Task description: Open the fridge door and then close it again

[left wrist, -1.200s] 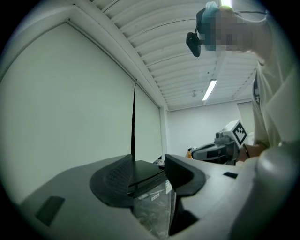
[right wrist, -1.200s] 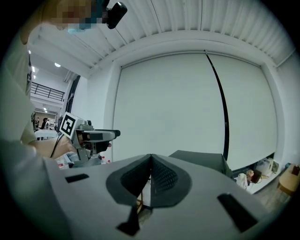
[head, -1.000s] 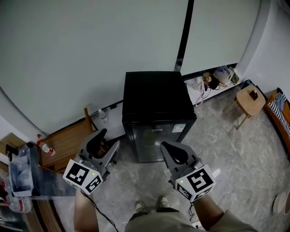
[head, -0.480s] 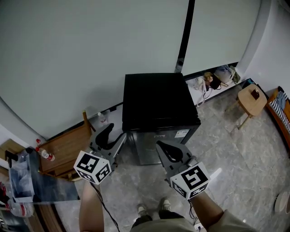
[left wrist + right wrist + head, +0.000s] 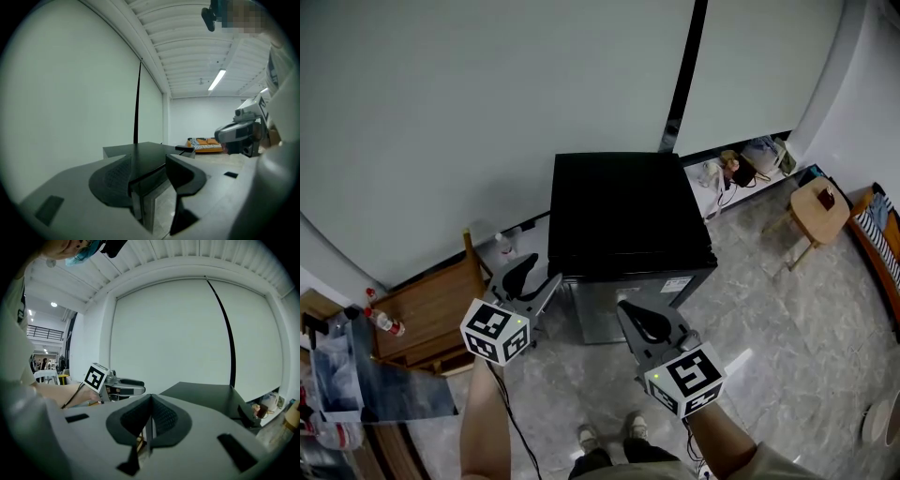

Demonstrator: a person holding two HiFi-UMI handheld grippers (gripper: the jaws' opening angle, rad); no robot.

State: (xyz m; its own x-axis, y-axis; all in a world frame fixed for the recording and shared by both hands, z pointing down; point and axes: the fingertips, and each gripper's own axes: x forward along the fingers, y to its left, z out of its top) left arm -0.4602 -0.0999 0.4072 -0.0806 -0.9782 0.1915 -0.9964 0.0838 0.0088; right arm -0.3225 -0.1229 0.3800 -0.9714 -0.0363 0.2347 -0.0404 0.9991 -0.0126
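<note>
Fridge stands at the person's twelve o'clock, door shut. Left gripper, at the fridge's eight o'clock corner, has its jaws spread with that corner showing between them. Right gripper, at six o'clock before the door, is pinched together and empty.

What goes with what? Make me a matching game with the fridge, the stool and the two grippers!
Things:
1. fridge
2. stool
3. left gripper
4. right gripper

What fits:
A. jaws shut, nothing between them
B. black on top
C. jaws apart, gripping nothing
D. light wood, at the right of the head view

Pairs: 1-B, 2-D, 3-C, 4-A
</note>
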